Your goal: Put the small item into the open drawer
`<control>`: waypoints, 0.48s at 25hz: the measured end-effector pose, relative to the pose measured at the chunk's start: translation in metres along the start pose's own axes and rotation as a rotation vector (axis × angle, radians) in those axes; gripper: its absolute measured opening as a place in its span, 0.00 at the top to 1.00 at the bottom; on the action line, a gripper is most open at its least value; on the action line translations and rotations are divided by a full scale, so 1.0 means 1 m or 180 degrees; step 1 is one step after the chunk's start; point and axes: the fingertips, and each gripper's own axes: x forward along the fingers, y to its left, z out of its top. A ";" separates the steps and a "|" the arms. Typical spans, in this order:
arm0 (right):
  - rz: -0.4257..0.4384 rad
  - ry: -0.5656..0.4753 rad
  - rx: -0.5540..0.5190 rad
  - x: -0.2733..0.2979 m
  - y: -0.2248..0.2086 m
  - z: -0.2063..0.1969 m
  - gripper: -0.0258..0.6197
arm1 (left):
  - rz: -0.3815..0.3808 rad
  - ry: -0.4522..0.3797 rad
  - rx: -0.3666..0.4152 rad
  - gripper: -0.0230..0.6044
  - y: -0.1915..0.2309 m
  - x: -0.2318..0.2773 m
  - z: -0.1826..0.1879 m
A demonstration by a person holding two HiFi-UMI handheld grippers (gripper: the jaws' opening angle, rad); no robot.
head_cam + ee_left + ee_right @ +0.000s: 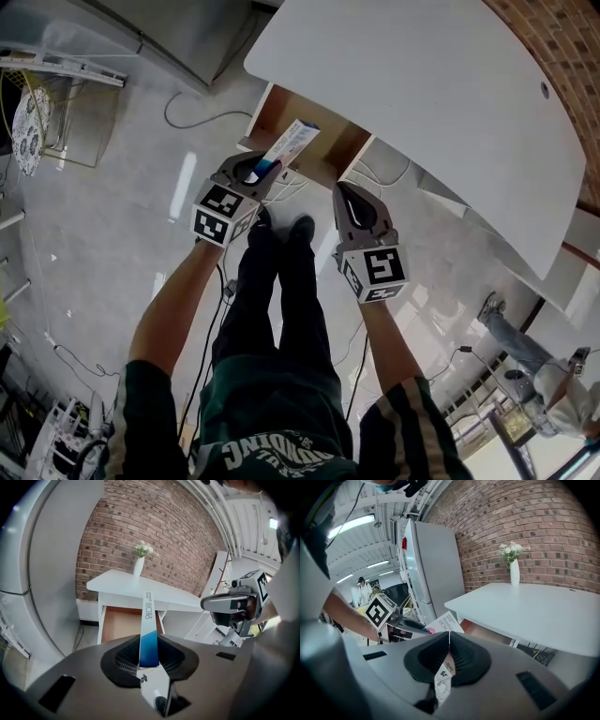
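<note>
Small box (148, 629): slim, white, with 1 blue end.

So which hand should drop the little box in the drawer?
Left. The left gripper is shut on the white and blue box, and the box points right at the open drawer. The right gripper is shut with nothing in it, off to the side.

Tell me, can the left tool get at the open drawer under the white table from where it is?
Probably yes. The left tool, shut on a slim blue-and-white box, points straight at the open drawer. The drawer's open side faces it, and nothing stands between them.
</note>
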 end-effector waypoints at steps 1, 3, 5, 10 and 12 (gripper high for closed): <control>-0.0011 0.0009 0.0023 0.001 -0.001 -0.005 0.92 | -0.0005 0.0026 0.0018 0.81 0.000 0.007 -0.003; -0.0034 0.0028 0.0065 0.003 -0.004 -0.014 0.92 | 0.0008 0.0070 0.0035 0.81 0.002 0.020 -0.007; -0.0056 0.0053 0.0110 0.002 -0.006 -0.023 0.92 | 0.0030 0.0116 0.0042 0.81 0.004 0.034 -0.010; -0.0105 0.0128 0.0177 -0.002 -0.014 -0.044 0.92 | 0.0044 0.0134 -0.0086 0.81 0.004 0.072 -0.011; -0.0125 0.0154 0.0204 -0.003 -0.018 -0.052 0.92 | 0.0068 0.0125 -0.0251 0.81 0.007 0.088 -0.011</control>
